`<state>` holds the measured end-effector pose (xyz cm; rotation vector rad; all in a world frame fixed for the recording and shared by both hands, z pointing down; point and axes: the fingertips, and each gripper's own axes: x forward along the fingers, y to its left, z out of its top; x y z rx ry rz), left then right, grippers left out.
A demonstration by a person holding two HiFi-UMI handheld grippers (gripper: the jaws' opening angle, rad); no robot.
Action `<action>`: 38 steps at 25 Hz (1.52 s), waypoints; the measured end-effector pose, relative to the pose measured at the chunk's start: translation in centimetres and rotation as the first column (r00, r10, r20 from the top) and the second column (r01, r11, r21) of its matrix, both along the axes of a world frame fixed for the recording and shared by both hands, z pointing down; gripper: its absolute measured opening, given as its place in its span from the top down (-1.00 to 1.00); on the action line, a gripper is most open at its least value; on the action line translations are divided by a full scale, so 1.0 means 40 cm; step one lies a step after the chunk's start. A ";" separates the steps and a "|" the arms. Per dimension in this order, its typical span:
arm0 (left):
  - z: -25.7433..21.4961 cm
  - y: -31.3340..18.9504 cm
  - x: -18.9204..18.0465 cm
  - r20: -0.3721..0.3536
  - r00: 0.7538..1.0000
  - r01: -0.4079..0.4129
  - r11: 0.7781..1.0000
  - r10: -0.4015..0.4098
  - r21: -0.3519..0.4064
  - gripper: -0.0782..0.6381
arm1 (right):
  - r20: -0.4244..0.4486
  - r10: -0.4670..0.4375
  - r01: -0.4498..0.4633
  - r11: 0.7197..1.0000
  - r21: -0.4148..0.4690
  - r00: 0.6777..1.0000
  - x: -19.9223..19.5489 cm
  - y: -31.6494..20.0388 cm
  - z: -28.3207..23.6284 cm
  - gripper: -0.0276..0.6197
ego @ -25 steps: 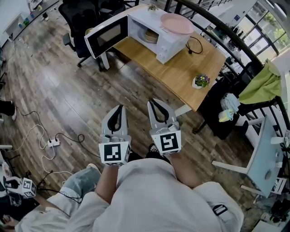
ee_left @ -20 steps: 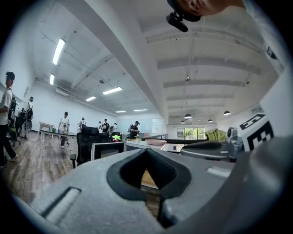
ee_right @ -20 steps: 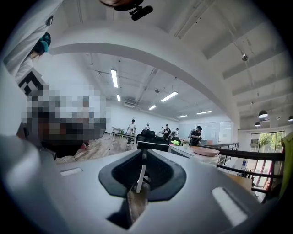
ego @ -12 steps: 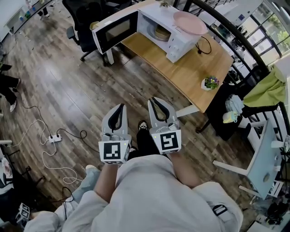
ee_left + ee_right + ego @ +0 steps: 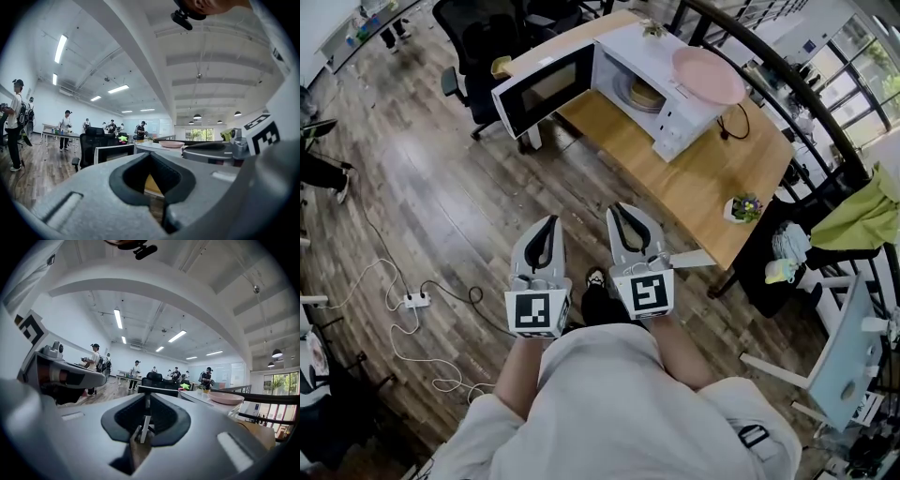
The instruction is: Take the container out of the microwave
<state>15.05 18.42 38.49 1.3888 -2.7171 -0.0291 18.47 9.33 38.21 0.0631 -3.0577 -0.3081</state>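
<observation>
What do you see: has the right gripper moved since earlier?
Yes: the right gripper neared the white table leg; its empty jaws have just been opening.

— What lies ahead of us?
— Open wooden floor (image 5: 450,187) right up to the table (image 5: 675,187). The power strip (image 5: 414,299) and its cables lie off to our left.
— And at the microwave (image 5: 637,52)?
— Its door (image 5: 546,89) is swung wide to the left, so the cavity faces the open floor. The door juts past the table edge, with an office chair (image 5: 478,33) near behind it. We see a pink plate (image 5: 708,75) on top and a potted plant (image 5: 744,207) well to the right.
</observation>
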 end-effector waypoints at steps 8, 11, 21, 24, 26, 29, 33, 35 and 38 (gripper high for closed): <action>0.014 -0.115 -0.100 -0.024 1.000 0.012 1.000 -0.012 -0.015 0.77 | -0.014 -0.015 0.015 1.000 -0.019 1.000 -0.102 -0.115 0.017 0.78; 0.019 -0.155 -0.124 -0.024 1.000 0.010 0.999 -0.011 -0.031 0.77 | -0.020 -0.014 0.014 0.999 -0.030 1.000 -0.125 -0.156 0.028 0.78; 0.028 -0.275 -0.203 -0.024 1.000 0.002 0.998 -0.003 -0.060 0.78 | -0.020 0.029 -0.030 0.997 -0.077 0.999 -0.185 -0.302 0.053 0.76; 0.028 -0.304 -0.220 -0.020 1.000 -0.012 0.997 0.010 -0.070 0.77 | -0.029 0.042 -0.044 0.996 -0.082 0.999 -0.200 -0.333 0.062 0.75; 0.029 -0.321 -0.234 -0.020 1.000 -0.020 0.997 0.019 -0.072 0.77 | -0.039 0.045 -0.048 0.996 -0.075 0.998 -0.215 -0.348 0.071 0.75; 0.038 -0.337 -0.265 -0.028 0.999 -0.031 0.997 0.029 -0.074 0.77 | -0.046 0.060 -0.064 0.994 -0.090 0.997 -0.245 -0.363 0.085 0.75; 0.059 -0.356 -0.319 -0.042 0.998 -0.048 0.996 0.045 -0.076 0.77 | -0.059 0.073 -0.078 0.993 -0.089 0.996 -0.292 -0.376 0.101 0.74; 0.070 -0.369 -0.352 -0.045 0.997 -0.065 0.995 0.061 -0.079 0.77 | -0.064 0.088 -0.093 0.992 -0.087 0.994 -0.319 -0.386 0.110 0.74; 0.080 -0.401 -0.405 -0.051 0.993 -0.108 0.990 0.104 -0.086 0.77 | -0.078 0.126 -0.133 0.988 -0.085 0.989 -0.363 -0.409 0.123 0.74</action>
